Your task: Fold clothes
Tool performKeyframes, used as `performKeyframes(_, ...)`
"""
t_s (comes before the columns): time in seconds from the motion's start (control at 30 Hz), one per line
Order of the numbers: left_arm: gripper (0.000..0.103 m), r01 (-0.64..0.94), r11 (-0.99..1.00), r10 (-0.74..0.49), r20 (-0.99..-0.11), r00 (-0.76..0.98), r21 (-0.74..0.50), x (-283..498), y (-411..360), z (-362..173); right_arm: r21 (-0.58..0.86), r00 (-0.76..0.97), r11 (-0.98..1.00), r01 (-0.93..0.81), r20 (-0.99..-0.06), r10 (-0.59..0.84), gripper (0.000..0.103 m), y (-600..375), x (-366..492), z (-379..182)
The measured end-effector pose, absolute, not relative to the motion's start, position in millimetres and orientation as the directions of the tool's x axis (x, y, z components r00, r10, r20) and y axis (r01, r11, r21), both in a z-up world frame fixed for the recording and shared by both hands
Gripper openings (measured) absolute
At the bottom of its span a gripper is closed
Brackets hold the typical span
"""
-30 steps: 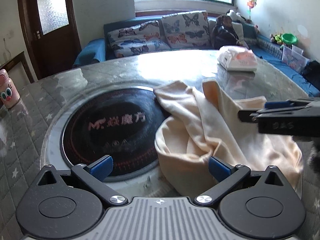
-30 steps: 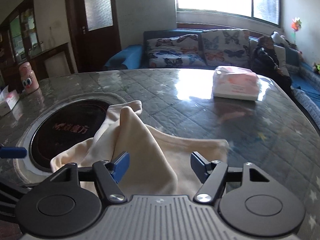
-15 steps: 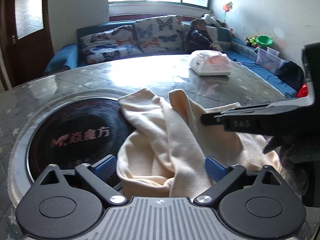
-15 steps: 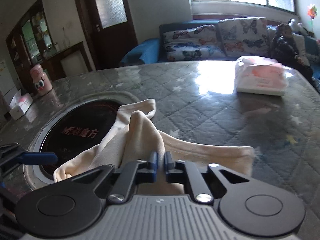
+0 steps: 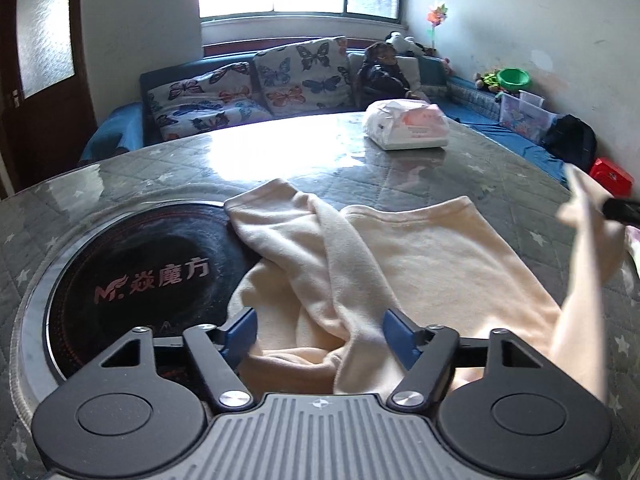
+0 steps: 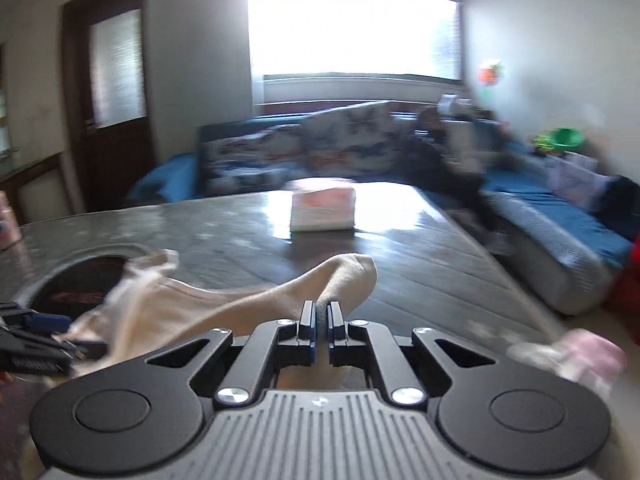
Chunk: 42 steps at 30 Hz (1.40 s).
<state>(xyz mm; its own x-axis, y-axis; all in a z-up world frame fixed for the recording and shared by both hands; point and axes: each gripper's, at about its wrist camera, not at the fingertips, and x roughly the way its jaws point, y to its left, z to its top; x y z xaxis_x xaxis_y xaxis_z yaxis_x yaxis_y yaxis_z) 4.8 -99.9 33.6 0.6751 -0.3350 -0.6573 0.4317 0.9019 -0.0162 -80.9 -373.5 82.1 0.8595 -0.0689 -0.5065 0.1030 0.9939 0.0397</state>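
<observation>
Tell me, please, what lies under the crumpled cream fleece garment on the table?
The cream fleece garment overlaps the right rim of the round black cooktop and the grey quilted table cover; anything else beneath is hidden.

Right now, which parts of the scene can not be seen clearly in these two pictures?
- Near edge of the cream fleece garment: left wrist view, hidden behind the left gripper.
- Cloth inside the shut jaws of the right gripper: right wrist view, covered.
- White and pink tissue pack: right wrist view, motion blur, print unreadable.
- Pink item: right wrist view, blurred, unidentifiable.
</observation>
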Motion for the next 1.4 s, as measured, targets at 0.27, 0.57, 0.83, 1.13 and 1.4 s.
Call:
performKeyframes(0.27,0.009,0.485,0.874,-0.382,-0.641,0.666,-0.017,-5.0,-99.9,35.7,0.039,0.783,0.961,0.274,-0.589,-0.2,0.012,-415.5,-113.8,57.4)
performKeyframes(0.57,0.006,0.394,0.918,-0.342,-0.6,0.723,-0.048,-26.5,-55.6,54.2,0.046,0.827,0.974,0.222,-0.538,-0.163,0.034,-393.2,-113.5,71.5)
performKeyframes(0.83,0.002,0.25,0.966,-0.24,-0.571,0.785,-0.064,-64.4,3.1,67.0,0.064,0.823,0.998,-0.001,-0.567,0.037,0.044,-340.0,-99.1,64.8)
performKeyframes(1.13,0.003,0.16,0.986,-0.153,-0.607,0.78,-0.043,-83.0,49.9,69.8,0.073,0.757,0.986,-0.15,-0.633,0.162,0.049,-291.6,-89.3,43.3)
performKeyframes(1.4,0.023,0.301,0.954,-0.246,-0.596,0.764,-0.008,-41.9,-11.8,69.8,0.059,0.75,0.986,-0.159,-0.642,0.159,0.054,-293.4,-81.5,44.7)
